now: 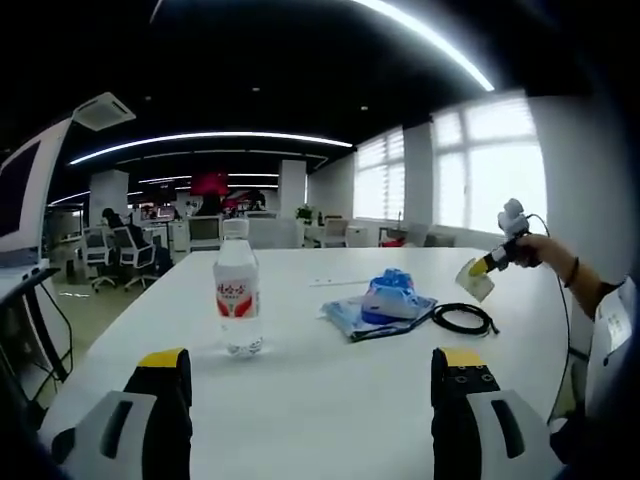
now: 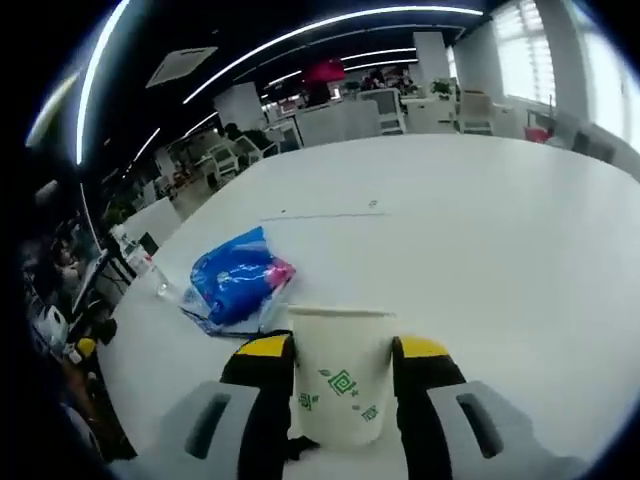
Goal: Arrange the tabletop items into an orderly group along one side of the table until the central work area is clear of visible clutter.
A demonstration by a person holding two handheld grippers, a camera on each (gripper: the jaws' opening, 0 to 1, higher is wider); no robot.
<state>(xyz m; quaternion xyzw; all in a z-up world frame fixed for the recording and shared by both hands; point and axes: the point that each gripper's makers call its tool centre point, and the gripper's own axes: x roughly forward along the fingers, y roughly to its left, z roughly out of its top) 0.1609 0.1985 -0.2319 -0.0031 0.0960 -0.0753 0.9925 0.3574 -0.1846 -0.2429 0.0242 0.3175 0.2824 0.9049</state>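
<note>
- The left gripper hovered low over the white tabletop, its yellow-tipped jaws spread wide with nothing between them.
- A clear plastic water bottle with a red-and-white label stood upright ahead of it, long axis vertical, cap up.
- Right of the bottle lay a blue plastic bag flat on the tabletop, with a coiled black cable just beside it.
- The right gripper was closed against the sides of a white paper cup with green markings, held upright, mouth up.
- In the right gripper view, the blue plastic bag lay just beyond the cup, and the bottle appeared further left.
- In the left gripper view, that cup hung over the tabletop's far right.
</note>
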